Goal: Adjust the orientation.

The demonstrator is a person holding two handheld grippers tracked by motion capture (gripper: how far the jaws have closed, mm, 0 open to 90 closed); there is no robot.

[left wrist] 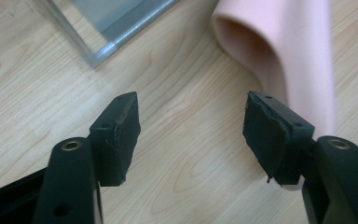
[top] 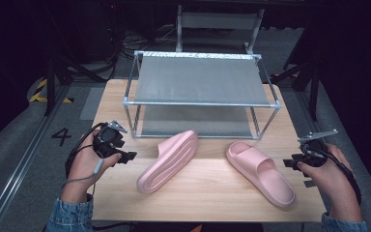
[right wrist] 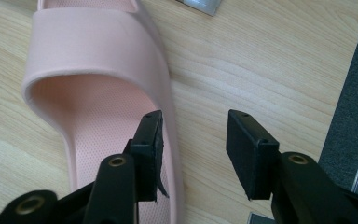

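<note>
In the high view, a light wooden table (top: 198,188) carries a two-tier metal-framed shoe rack with grey fabric shelves (top: 200,79) at its far half and two pale pink foam slide sandals in front of it. The left pink slide (top: 170,159) lies tipped on its side, sole edge towards the camera, just in front of the rack's lower shelf. The right pink slide (top: 261,171) lies upright on its sole, angled towards the near right corner. The black left gripper (top: 113,145), held in the person's left hand (top: 84,166), sits at the table's left edge, near the heel end of the tipped slide but apart from it. The black right gripper (top: 306,157), held in the right hand (top: 331,176), is at the right edge, just beside the upright slide. Both sleeves are blue denim.

In the left gripper view, the left gripper (left wrist: 191,135) has its jaws spread wide over bare wood, holding nothing. The tipped slide (left wrist: 279,51) lies ahead and to the right, its edge just behind the right jaw. A corner of the rack's frame (left wrist: 107,42) lies ahead to the left.

In the right gripper view, the right gripper (right wrist: 193,154) is spread apart with nothing between its jaws. Its left jaw is over the upright slide's (right wrist: 98,79) footbed near the rim, while the right jaw is over bare table; whether the left jaw touches the slide I cannot tell.
</note>
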